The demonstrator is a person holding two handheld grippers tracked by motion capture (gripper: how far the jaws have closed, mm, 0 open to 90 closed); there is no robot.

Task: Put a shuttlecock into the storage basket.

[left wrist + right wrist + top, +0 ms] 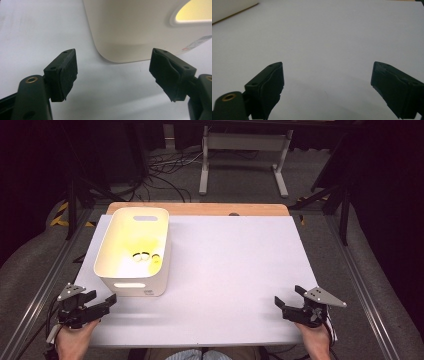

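Resting at the near left corner of the white mat (240, 270), the left gripper (102, 299) points toward the tub (116, 251), its jaws spread wide with nothing between them. In the left gripper view the left gripper (113, 72) looks at the tub's (130, 30) rounded near corner, close ahead but apart from both pads; a handle slot glows yellow at the upper right of that wall, and a label sits low on it. The cream tub stands upright on the mat's left side, its near wall just beyond the left jaws. Inside it, on the yellow-lit floor, lie a few small rings (142, 256), too small to tell apart. Well apart, at the near right corner, the right gripper (287, 297) sits over the mat with its jaws likewise wide and empty. In the right gripper view the right gripper (327, 80) faces bare mat (332, 37), with the tub's (229, 7) edge at the upper left.
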